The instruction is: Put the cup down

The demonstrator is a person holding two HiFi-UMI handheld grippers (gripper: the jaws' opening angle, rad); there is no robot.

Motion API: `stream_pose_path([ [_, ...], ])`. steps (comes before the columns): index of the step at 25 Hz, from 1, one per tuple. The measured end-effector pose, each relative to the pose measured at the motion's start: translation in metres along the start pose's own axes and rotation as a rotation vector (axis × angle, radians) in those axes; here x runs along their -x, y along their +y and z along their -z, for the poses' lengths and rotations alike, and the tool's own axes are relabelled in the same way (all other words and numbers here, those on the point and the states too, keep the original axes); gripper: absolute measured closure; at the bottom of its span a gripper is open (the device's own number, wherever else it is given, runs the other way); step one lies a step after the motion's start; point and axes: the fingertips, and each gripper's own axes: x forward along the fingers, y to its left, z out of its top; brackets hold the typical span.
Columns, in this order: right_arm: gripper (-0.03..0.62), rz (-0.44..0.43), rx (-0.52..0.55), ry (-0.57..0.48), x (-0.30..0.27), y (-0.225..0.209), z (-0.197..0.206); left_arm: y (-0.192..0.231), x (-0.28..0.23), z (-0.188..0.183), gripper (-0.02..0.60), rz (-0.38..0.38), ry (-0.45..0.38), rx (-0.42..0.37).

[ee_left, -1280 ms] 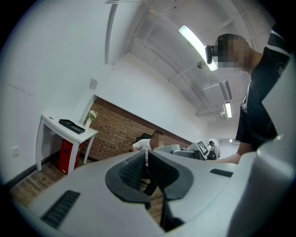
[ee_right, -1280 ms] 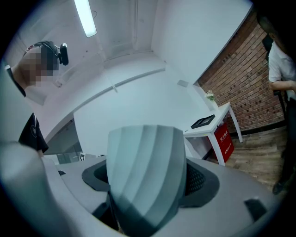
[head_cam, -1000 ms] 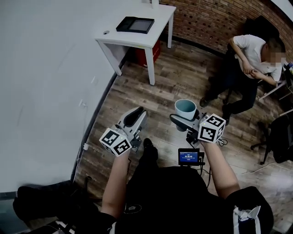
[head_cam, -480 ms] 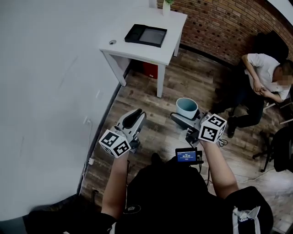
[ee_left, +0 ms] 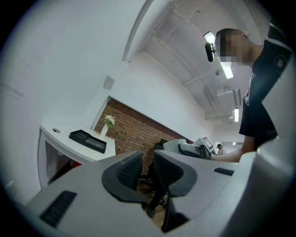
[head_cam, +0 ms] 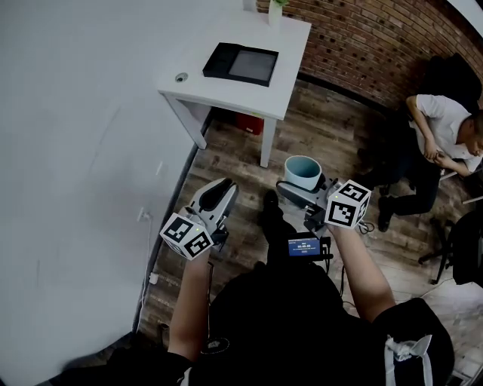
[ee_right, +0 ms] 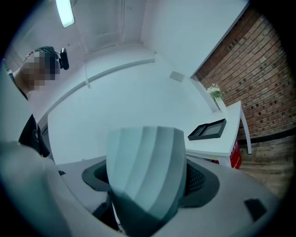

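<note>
A pale blue ribbed cup (head_cam: 303,173) sits upright between the jaws of my right gripper (head_cam: 296,188), which is shut on it, held in the air above the wooden floor. The right gripper view is filled by the cup (ee_right: 147,173), clamped between the dark pads. My left gripper (head_cam: 215,194) is at the left, jaws close together with only a thin gap and nothing between them; its pads (ee_left: 132,169) show in the left gripper view. A white table (head_cam: 264,91) stands ahead, bearing a black tray (head_cam: 241,63).
A white wall (head_cam: 83,151) runs along the left. A brick wall (head_cam: 377,38) lies beyond the table. A seated person (head_cam: 441,143) is at the right. A red box (head_cam: 247,123) sits under the table, and a small vase (head_cam: 276,10) stands at its far edge.
The table has come closer in the head view as I walked toward it. Both grippers keep their pose, the right one still holding the cup.
</note>
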Motion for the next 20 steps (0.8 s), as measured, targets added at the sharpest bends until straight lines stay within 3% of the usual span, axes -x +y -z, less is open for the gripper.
stream_pose_path([
  [5, 0.198, -0.037, -0.013, 0.005, -0.050, -0.053, -0.024, 0.051, -0.041, -0.011, 0.500, -0.005, 0.027, -0.019],
  [14, 0.198, -0.112, -0.011, 0.027, -0.159, -0.158, -0.107, 0.168, -0.144, -0.069, 0.500, -0.010, 0.034, -0.053],
  [20, 0.198, -0.136, -0.005, 0.036, -0.200, -0.203, -0.149, 0.216, -0.197, -0.098, 0.500, -0.012, 0.027, -0.059],
])
